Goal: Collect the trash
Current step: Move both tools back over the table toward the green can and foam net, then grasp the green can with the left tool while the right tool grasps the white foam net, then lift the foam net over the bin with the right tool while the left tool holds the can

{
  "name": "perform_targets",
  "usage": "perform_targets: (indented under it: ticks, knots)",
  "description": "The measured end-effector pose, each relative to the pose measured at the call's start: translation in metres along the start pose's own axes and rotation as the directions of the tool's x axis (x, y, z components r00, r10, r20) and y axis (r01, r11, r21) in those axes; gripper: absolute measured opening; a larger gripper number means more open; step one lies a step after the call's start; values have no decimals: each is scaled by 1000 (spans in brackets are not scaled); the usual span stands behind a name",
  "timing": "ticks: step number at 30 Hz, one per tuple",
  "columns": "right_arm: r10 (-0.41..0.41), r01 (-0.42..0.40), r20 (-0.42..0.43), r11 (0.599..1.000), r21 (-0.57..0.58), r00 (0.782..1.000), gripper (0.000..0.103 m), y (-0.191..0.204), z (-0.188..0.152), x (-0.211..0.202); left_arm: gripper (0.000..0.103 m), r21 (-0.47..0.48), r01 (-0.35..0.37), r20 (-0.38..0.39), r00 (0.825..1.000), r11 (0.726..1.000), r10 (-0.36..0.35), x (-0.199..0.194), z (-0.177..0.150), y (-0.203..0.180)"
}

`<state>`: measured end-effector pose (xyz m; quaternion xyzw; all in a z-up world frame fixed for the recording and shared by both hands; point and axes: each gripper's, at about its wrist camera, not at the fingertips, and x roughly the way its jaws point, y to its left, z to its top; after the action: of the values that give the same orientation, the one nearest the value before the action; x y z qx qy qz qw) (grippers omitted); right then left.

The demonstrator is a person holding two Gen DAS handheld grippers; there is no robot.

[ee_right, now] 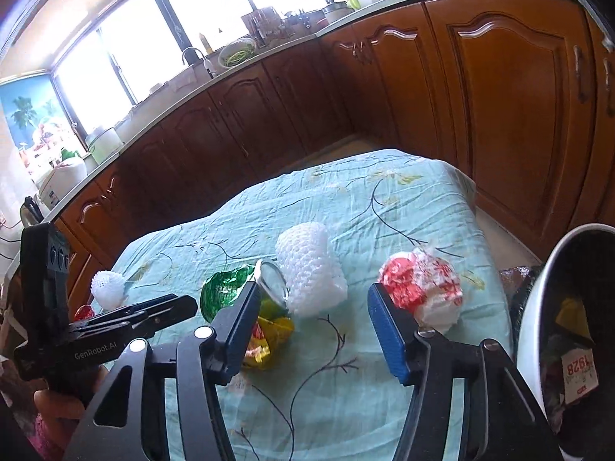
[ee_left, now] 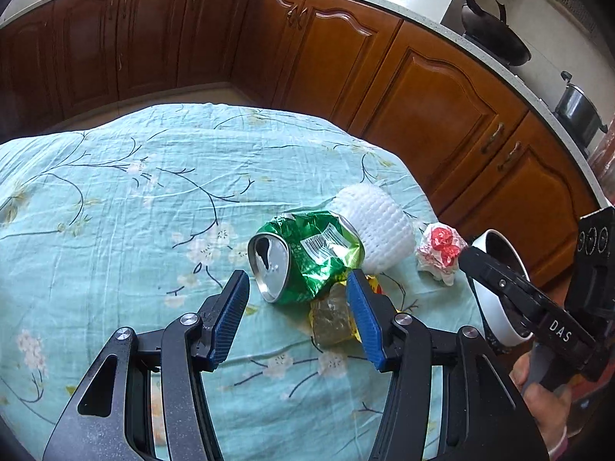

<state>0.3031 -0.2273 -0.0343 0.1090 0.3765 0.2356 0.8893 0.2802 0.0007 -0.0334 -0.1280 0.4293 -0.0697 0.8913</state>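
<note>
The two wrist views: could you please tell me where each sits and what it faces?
Left wrist: on the left claw, open, facing the crushed green can; a hand and the right claw show at right.
Right wrist: on the right claw, open, facing the white foam net; the left claw shows at left.
Shared: can, net, red-and-white wad.

Cabinets: brown wooden cabinets (ee_right: 507,107) with arched panel doors and metal handles run in an L behind the table.
Countertop: a pale speckled countertop (ee_left: 423,13) tops the cabinets, crowded with bottles and jars.
Window: a wide window (ee_right: 127,46) above the countertop lets in strong daylight; a tap (ee_right: 194,53) stands below it.
Stove end: a black wok (ee_left: 496,36) and a dark pot (ee_left: 578,111) sit on the countertop.
Table: a table under a light teal tablecloth (ee_left: 115,207) with a branch-and-blossom print stands before the cabinets.
Floor: a strip of pale floor (ee_left: 207,94) shows between table and cabinets.
Wall: a palm-tree poster (ee_right: 29,115) hangs left of the window.
</note>
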Motion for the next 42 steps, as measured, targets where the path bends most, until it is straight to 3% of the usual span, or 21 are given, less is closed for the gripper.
perform_targets:
  ticks: [3, 7, 9, 12, 13, 15, 27, 36, 42]
  knots:
    - [7, -7, -22, 1000, -19, 1000, 56, 4, 7, 20, 50, 6, -19, -12, 1000, 1000, 19, 14, 7, 0]
    - [5, -7, -64, 999, -36, 998, 54, 4, 8, 49, 26, 11, -17, -41, 999, 1000, 18, 28, 11, 1]
    - [-6, 2, -83, 999, -43, 997, 51, 3, 7, 59, 22, 21, -28, -48, 998, 999, 29, 34, 11, 2]
    - [2, -7, -106, 999, -45, 994, 29, 2, 5, 70, 19, 30, -33, -42, 999, 999, 34, 38, 10, 4]
    - [-1, -4, -108, 999, -47, 994, 16, 2, 4, 72, 16, 37, -38, -36, 999, 999, 40, 37, 10, 3]
    - [-3, -1, -97, 999, -41, 995, 14, 1, 2, 69, 11, 52, -55, -18, 998, 997, 56, 34, 10, 3]
    - [39, -41, 71, 999, 23, 997, 12, -3, 6, -16, 10, 43, -43, 94, 995, 998, 39, -13, 12, 2]
    - [14, -24, 121, 997, 76, 993, 12, -23, -20, -74, 10, 86, 27, 175, 984, 996, -42, -56, 9, -26]
    - [-23, 7, 150, 994, 105, 988, 11, -39, -37, -110, 10, 149, 81, 171, 979, 985, -107, -63, -3, -60]
